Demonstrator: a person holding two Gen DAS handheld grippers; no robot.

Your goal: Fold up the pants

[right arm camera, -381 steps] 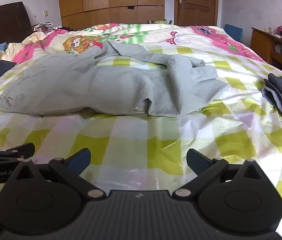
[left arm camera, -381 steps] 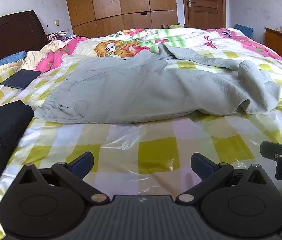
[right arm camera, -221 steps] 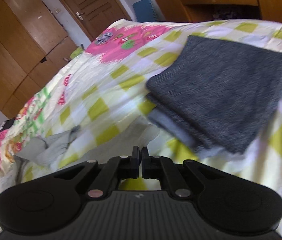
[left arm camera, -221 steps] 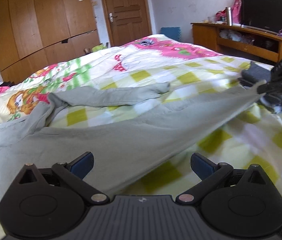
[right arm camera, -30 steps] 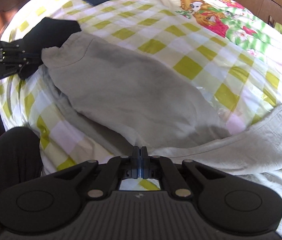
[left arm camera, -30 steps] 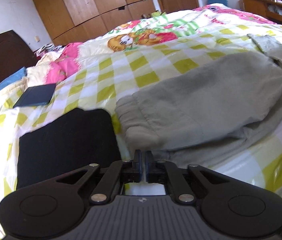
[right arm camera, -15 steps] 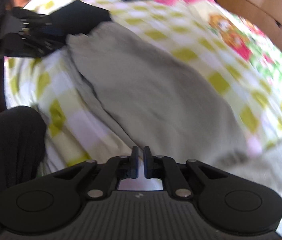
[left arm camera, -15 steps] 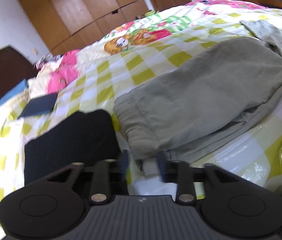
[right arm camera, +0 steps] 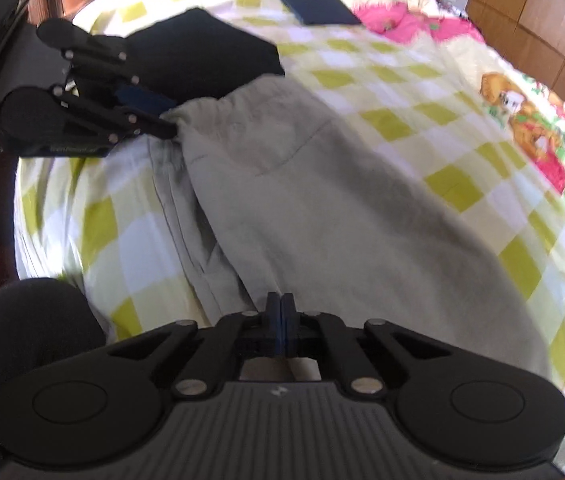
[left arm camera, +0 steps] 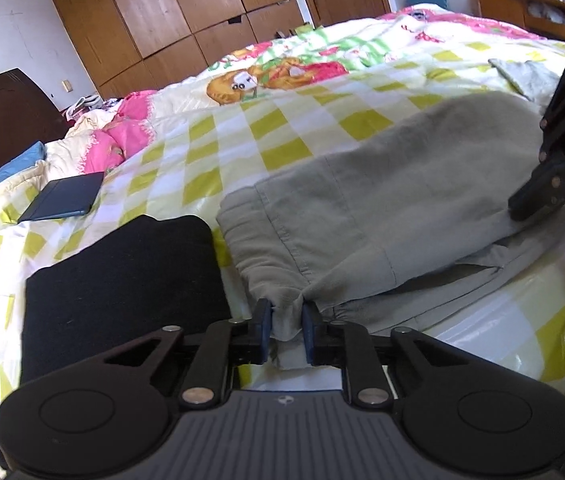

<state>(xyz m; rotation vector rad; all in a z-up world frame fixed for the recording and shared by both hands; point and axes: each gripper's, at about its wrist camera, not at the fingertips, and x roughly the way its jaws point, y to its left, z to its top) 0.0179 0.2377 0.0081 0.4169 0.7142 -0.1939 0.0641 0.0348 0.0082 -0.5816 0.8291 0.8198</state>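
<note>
The grey pants (left arm camera: 402, 200) lie folded lengthwise on the checkered bed cover, waistband toward the left. My left gripper (left arm camera: 287, 330) is shut on the near corner of the waistband, a bunch of grey cloth between its pads. In the right wrist view the pants (right arm camera: 322, 200) stretch away from my right gripper (right arm camera: 281, 330), whose pads are pressed together at the pants' near edge. The left gripper also shows in the right wrist view (right arm camera: 162, 124), holding the waistband corner. The right gripper shows at the right of the left wrist view (left arm camera: 522, 206), at the pants' edge.
A folded black garment (left arm camera: 122, 280) lies right beside the waistband on the left. A dark flat tablet (left arm camera: 62, 200) lies farther back. The bed's near edge (right arm camera: 50, 216) is close to both grippers. A wooden wardrobe (left arm camera: 202, 12) stands behind.
My left gripper opened half a second ago and has closed again on the waistband corner. My right gripper has closed fully at the pants' near edge.
</note>
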